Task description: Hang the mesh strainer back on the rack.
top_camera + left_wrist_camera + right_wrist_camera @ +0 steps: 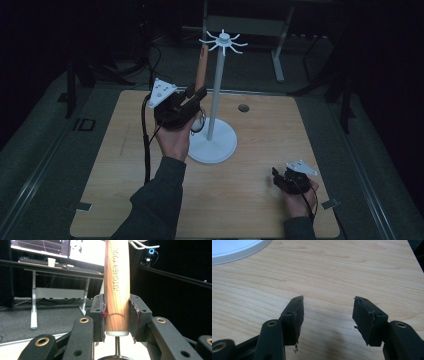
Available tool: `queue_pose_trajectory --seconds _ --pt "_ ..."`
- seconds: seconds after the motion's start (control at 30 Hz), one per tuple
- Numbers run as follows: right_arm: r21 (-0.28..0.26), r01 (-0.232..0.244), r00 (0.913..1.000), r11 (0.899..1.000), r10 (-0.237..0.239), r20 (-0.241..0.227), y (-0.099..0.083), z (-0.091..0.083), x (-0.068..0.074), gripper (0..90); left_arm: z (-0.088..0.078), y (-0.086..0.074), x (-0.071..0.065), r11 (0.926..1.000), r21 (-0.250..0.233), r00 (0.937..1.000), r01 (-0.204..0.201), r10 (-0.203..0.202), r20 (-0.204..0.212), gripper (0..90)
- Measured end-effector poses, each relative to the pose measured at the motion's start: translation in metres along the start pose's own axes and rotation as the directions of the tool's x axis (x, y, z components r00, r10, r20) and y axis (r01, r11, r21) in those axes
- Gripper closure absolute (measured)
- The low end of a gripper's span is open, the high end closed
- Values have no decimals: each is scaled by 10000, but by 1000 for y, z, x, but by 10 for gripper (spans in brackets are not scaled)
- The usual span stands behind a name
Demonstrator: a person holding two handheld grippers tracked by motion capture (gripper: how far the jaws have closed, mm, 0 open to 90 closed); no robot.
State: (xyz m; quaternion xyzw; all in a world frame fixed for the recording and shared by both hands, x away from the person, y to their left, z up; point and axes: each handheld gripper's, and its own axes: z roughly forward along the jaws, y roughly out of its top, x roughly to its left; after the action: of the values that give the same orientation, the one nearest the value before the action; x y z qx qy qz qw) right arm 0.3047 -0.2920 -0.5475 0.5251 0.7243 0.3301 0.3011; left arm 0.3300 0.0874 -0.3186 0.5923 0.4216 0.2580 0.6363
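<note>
Left gripper: clamped on upright utensil handle, hooks just above, probably for hanging. Right gripper: wide open, empty, over table.

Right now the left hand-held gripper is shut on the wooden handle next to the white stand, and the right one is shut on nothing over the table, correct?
Not quite. The right hand-held gripper is open, not shut: the right gripper view shows its jaws spread apart over bare table. The rest holds: the left hand-held gripper is shut on the wooden handle next to the white stand.
</note>
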Motion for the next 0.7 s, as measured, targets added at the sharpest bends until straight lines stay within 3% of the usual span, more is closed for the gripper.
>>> queue_pose_trajectory --seconds 0.7 --pt "-11 -1 10000 10000 1 7 0 0 0 421 18 3 0 9974 691 9998 -206 202 59 682"
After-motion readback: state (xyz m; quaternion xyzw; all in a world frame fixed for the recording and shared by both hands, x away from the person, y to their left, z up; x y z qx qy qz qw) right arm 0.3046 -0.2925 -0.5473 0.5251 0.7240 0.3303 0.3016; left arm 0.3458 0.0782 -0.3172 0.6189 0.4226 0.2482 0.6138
